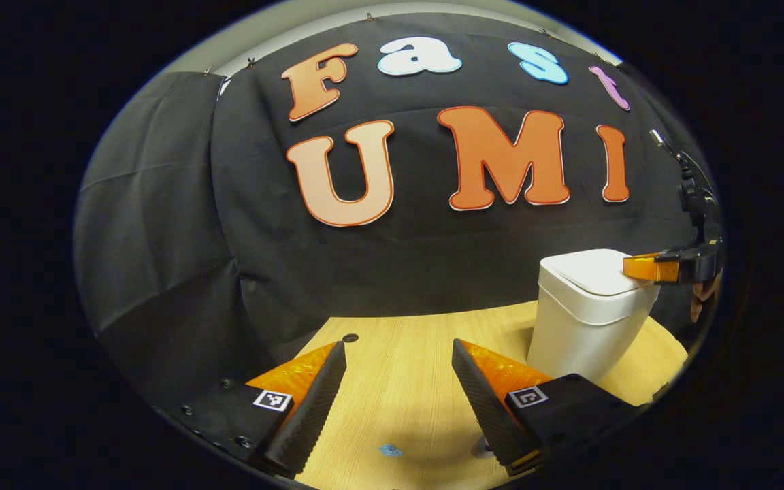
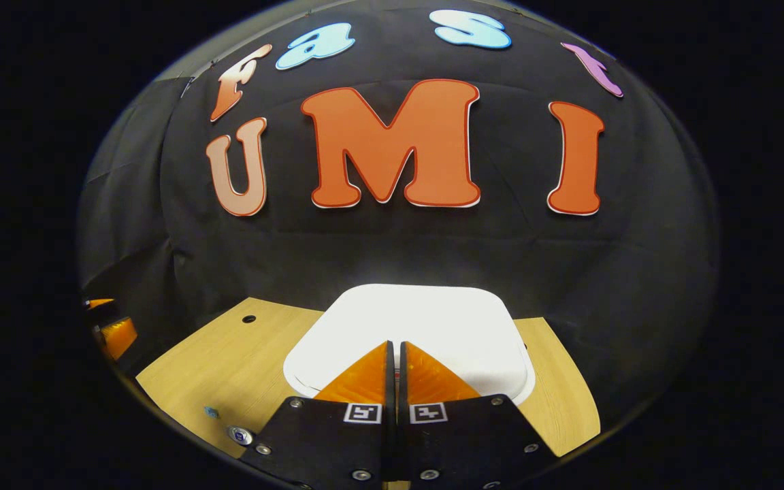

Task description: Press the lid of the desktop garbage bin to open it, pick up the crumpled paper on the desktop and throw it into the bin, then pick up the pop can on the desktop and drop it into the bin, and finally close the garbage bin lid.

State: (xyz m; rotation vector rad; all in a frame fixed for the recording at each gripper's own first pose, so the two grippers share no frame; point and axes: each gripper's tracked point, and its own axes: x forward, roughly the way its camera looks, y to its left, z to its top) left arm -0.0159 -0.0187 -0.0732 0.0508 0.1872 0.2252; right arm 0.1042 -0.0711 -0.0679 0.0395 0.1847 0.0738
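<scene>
on my left gripper (image 1: 399, 354) the fingers are spread wide over the pale wooden desktop (image 1: 405, 381), nothing between them. to its right stands the white plastic square garbage bin (image 1: 586, 320), lid down. my right gripper (image 2: 395, 346) has its fingers pressed together, tips over the bin's white lid (image 2: 419, 320); i can't tell if they touch.
</scene>
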